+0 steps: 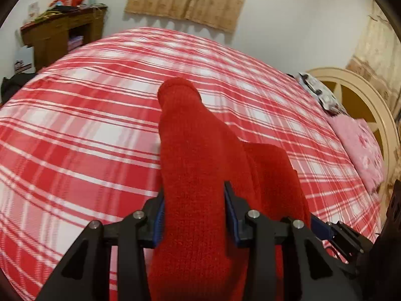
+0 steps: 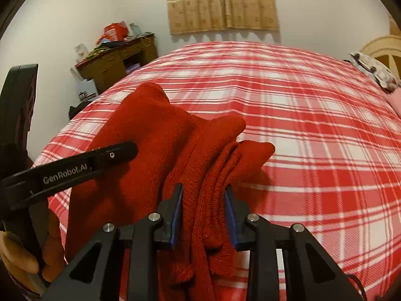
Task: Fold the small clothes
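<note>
**Spotter:** Closest to your left camera, the left gripper (image 1: 194, 213) pinches a red knitted garment (image 1: 198, 155) between its blue pads; the fabric fills the gap and runs forward in a thick roll, its far end raised over the bed.

**Checker:** And your right gripper (image 2: 204, 213)?

**Spotter:** Its blue pads squeeze a bunched, ribbed fold of that same red garment (image 2: 155, 135). The cloth spreads to the left and ahead, with two loose corners lying on the red-and-white plaid bedspread (image 2: 313, 138).

**Checker:** What does one view give you that the other doesn't?

**Spotter:** Only the right camera shows your left gripper from the side (image 2: 115, 151), a black finger lying across the fabric, printed "GenRobot.AI" in white. Your hand (image 2: 27, 255) wrapped round its handle shows at the lower left there too. Only the left camera shows the pink flowered pillow (image 1: 361, 150) and most of the cream headboard (image 1: 371, 105) at the right.

**Checker:** Anything holding other things?

**Spotter:** Over by the far wall, a brown wooden desk (image 2: 112, 62) carries a cluttered heap, including something red on top; I can't make out the items. A beige curtain (image 2: 223, 2) hangs on the wall above the bed.
</note>
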Demonstrator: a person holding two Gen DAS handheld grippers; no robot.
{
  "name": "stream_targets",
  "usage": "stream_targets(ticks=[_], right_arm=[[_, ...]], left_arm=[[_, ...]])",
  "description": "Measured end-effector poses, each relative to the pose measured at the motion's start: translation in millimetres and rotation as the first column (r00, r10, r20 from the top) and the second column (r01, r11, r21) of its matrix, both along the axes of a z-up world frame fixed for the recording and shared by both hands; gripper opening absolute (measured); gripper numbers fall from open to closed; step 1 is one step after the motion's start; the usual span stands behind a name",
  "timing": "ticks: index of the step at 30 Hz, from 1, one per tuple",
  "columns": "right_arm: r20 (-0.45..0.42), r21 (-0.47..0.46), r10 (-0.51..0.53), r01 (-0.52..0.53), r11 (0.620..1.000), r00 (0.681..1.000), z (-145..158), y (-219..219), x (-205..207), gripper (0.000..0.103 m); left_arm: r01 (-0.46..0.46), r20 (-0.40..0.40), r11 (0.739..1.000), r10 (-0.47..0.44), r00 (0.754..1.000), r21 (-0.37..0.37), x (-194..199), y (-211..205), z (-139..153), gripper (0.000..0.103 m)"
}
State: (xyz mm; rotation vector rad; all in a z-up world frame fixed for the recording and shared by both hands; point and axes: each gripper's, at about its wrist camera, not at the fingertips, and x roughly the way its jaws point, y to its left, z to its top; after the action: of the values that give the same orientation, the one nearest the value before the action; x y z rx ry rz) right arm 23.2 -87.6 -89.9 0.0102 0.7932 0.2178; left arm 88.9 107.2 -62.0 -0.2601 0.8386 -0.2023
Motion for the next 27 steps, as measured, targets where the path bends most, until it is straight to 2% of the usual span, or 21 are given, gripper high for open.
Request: stream_targets(ticks=[8, 14, 20, 21, 23, 25, 27], right_arm=[[0.029, -0.011, 0.126, -0.125, 0.992, 0.992, 11, 56, 12, 0.029], [0.068, -0.010, 0.275, -0.275, 0.961, 0.959, 19, 125, 18, 0.027], [0.111, -0.008, 0.415, -0.417, 0.909, 0.903, 24, 198, 28, 0.024], [0.129, -0.010, 0.437, -0.440, 0.898, 0.890, 25, 210, 30, 0.022], [0.178, -0.014, 0.481, -0.486, 0.874, 0.859, 28, 230, 33, 0.003], [0.211, -0.037, 0.508, -0.512, 0.858, 0.835, 31, 252, 38, 0.001], [0.179, -0.052, 0.521, -0.521, 0.852, 0.835, 24, 272, 49, 0.001]], left_arm=[[-0.103, 0.019, 0.994, 0.102, 0.995, 0.021, -9, 42, 5, 0.042], [-0.247, 0.034, 0.969, 0.246, 0.969, 0.026, -20, 102, 11, 0.042], [-0.397, 0.042, 0.917, 0.395, 0.918, 0.032, -33, 167, 10, 0.041], [-0.423, 0.048, 0.905, 0.421, 0.906, 0.042, -35, 177, 11, 0.041], [-0.468, 0.066, 0.880, 0.464, 0.883, 0.080, -35, 192, 10, 0.041], [-0.507, 0.089, 0.854, 0.499, 0.862, 0.120, -34, 204, 8, 0.041], [-0.547, 0.104, 0.823, 0.537, 0.837, 0.155, -28, 216, 0, 0.035]])
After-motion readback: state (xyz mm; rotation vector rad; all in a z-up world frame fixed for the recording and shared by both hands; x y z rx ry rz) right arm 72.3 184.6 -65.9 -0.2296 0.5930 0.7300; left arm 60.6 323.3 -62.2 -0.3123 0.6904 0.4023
